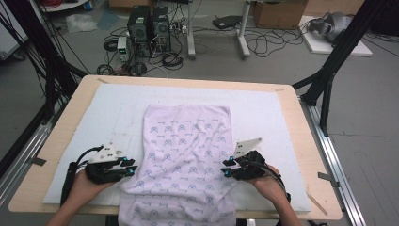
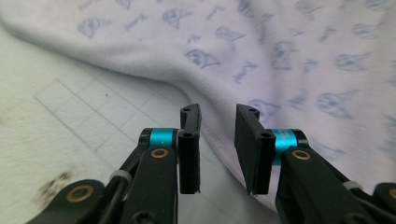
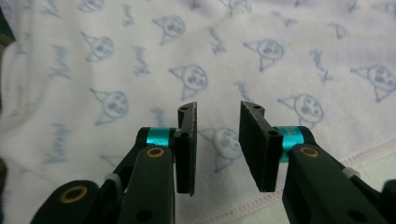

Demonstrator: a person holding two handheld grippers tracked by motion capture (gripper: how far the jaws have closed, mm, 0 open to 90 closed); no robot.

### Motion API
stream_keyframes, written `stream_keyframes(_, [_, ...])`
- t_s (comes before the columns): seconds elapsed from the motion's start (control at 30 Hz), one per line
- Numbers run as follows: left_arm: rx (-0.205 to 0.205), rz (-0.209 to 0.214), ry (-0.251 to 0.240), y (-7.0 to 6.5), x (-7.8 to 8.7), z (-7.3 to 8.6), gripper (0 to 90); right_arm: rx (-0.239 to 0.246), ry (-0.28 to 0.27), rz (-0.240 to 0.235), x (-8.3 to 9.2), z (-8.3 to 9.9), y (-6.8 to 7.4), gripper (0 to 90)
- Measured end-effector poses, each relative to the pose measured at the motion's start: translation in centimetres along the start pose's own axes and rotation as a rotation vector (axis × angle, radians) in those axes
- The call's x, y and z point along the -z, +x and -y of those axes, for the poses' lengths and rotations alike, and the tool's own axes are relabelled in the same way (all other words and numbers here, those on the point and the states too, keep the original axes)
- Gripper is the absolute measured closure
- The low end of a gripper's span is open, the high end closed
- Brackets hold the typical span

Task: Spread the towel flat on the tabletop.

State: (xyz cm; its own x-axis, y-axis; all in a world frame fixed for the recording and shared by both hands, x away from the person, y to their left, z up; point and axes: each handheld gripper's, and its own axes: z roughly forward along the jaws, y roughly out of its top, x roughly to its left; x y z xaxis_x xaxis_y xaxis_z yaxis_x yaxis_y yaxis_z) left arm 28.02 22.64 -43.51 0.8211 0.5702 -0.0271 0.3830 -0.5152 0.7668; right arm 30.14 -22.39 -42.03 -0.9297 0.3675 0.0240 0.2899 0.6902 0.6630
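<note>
A pale lilac cloth (image 1: 188,150) printed with small blue cat faces lies lengthwise on the white mat (image 1: 108,113), and its near end hangs over the table's front edge. My left gripper (image 1: 131,165) sits at the cloth's left edge, jaws pointing right toward it. In the left gripper view the left gripper (image 2: 218,116) is open just above the cloth's folded edge (image 2: 280,56), with nothing between the pads. My right gripper (image 1: 227,167) is at the cloth's right edge, pointing left. In the right gripper view the right gripper (image 3: 218,112) is open over the printed cloth (image 3: 233,46), near its stitched hem.
The wooden table (image 1: 301,141) borders the mat on all sides. The gridded mat (image 2: 70,107) has a dark stain near the left gripper. Computers, cables and black frame posts stand on the floor beyond the table's far edge.
</note>
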Motion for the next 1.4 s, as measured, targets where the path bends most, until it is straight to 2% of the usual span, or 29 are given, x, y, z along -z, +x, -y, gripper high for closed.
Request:
stream_keyframes(0.07, [0.014, -0.003, 0.034, 0.2, -1.2, -0.1, 68.4, -0.010, 0.011, 0.001, -0.3, 0.3, -0.2, 64.6])
stream_keyframes(0.1, [0.023, 0.000, 0.020, 0.2, -1.5, -0.1, 67.9, -0.016, 0.020, 0.001, -0.4, 0.5, -0.3, 63.7])
stream_keyframes(0.2, [0.025, 0.010, 0.033, 0.0, -1.7, -0.4, 84.7, -0.024, 0.029, -0.009, -0.9, 1.1, -0.2, 62.1])
stream_keyframes(0.27, [0.018, 0.000, 0.047, -0.2, -1.4, -0.5, 86.6, -0.029, 0.020, -0.013, -0.9, 1.2, -0.2, 61.7])
stream_keyframes(0.33, [0.017, -0.015, 0.042, -0.2, -1.1, -0.4, 87.0, -0.030, 0.019, -0.009, -0.9, 1.2, -0.2, 61.5])
stream_keyframes(0.37, [0.028, -0.049, 0.014, -0.2, 0.5, -0.1, 87.1, -0.022, 0.020, -0.007, -0.9, 1.2, -0.1, 60.7])
stream_keyframes(0.47, [0.044, -0.097, -0.036, -0.2, 3.4, 0.8, 87.0, -0.022, 0.016, -0.007, -0.7, 1.4, 0.0, 59.9])
stream_keyframes(0.53, [0.051, -0.114, -0.061, -0.2, 4.5, 1.1, 87.1, -0.017, 0.017, -0.005, -0.7, 1.4, 0.0, 59.8])
stream_keyframes(0.57, [0.057, -0.124, -0.066, -0.1, 4.7, 1.2, 81.3, -0.018, 0.012, -0.001, -0.6, 1.3, 0.1, 59.8])
stream_keyframes(0.6, [0.073, -0.119, -0.063, 0.0, 4.6, 1.2, 72.3, -0.010, 0.011, 0.002, -0.6, 1.3, 0.1, 59.8])
stream_keyframes(0.63, [0.083, -0.107, -0.055, 0.2, 4.3, 1.2, 68.1, -0.009, 0.012, 0.003, -0.6, 1.3, 0.1, 59.8])
stream_keyframes(0.73, [0.097, -0.100, -0.022, 0.6, 2.3, 0.7, 60.5, -0.024, 0.016, 0.005, -0.8, 1.2, -0.1, 59.4])
stream_keyframes(0.77, [0.100, -0.100, -0.013, 0.8, 1.5, 0.4, 56.6, -0.030, 0.008, 0.021, -0.8, 1.2, -0.2, 59.2])
stream_keyframes(0.83, [0.097, -0.091, 0.024, 1.0, -0.2, -0.2, 54.3, -0.053, -0.015, 0.041, -0.7, 1.0, -0.9, 59.2])
stream_keyframes(0.87, [0.093, -0.081, 0.042, 1.1, -1.0, -0.5, 55.9, -0.070, -0.022, 0.050, -0.7, 0.9, -1.3, 59.4])
stream_keyframes(0.9, [0.093, -0.081, 0.042, 1.1, -1.0, -0.5, 65.1, -0.070, -0.022, 0.050, -0.7, 0.9, -1.3, 59.4])
stream_keyframes(0.93, [0.067, -0.061, 0.046, 1.1, -1.9, -0.9, 72.4, -0.087, -0.019, 0.054, -1.2, 0.7, -1.9, 62.5])
stream_keyframes(0.97, [0.064, -0.057, 0.057, 1.1, -2.1, -1.2, 82.0, -0.082, -0.002, 0.042, -1.6, 0.6, -2.2, 65.9])
stream_keyframes(1.03, [0.048, -0.068, 0.065, 1.1, -2.2, -1.4, 83.5, -0.063, -0.004, 0.026, -1.7, 0.4, -2.4, 86.9])
stream_keyframes(1.07, [0.037, -0.107, 0.053, 1.3, -2.1, -1.8, 83.8, -0.061, 0.014, 0.017, -1.8, 0.1, -2.6, 87.2])
stream_keyframes(1.1, [0.050, -0.131, 0.036, 1.6, -1.9, -1.9, 83.9, -0.058, 0.037, 0.025, -1.8, -0.4, -2.7, 87.3])
stream_keyframes(1.13, [0.056, -0.161, 0.021, 2.0, -1.7, -2.1, 84.0, -0.039, 0.048, 0.059, -1.7, -0.9, -2.7, 87.5])
stream_keyframes(1.17, [0.068, -0.199, -0.004, 2.5, -1.5, -2.3, 84.0, -0.033, 0.025, 0.085, -1.5, -1.3, -2.9, 87.7])
stream_keyframes(1.2, [0.081, -0.229, -0.025, 3.0, -1.4, -2.6, 84.0, -0.051, 0.000, 0.098, -1.3, -1.8, -3.3, 87.8])
stream_keyframes(1.23, [0.081, -0.229, -0.025, 3.0, -1.4, -2.6, 83.9, -0.063, -0.016, 0.111, -1.1, -2.2, -3.7, 87.9])
stream_keyframes(1.27, [0.107, -0.278, -0.047, 3.9, -1.6, -3.1, 83.9, -0.064, -0.012, 0.146, -1.2, -2.7, -4.1, 87.9])
stream_keyframes(1.3, [0.107, -0.278, -0.047, 3.9, -1.6, -3.1, 83.8, -0.064, -0.002, 0.169, -1.5, -3.0, -4.5, 87.9])
stream_keyframes(1.4, [0.125, -0.294, -0.005, 4.9, -3.3, -3.2, 82.8, -0.099, 0.048, 0.184, -2.9, -2.9, -5.7, 87.7])
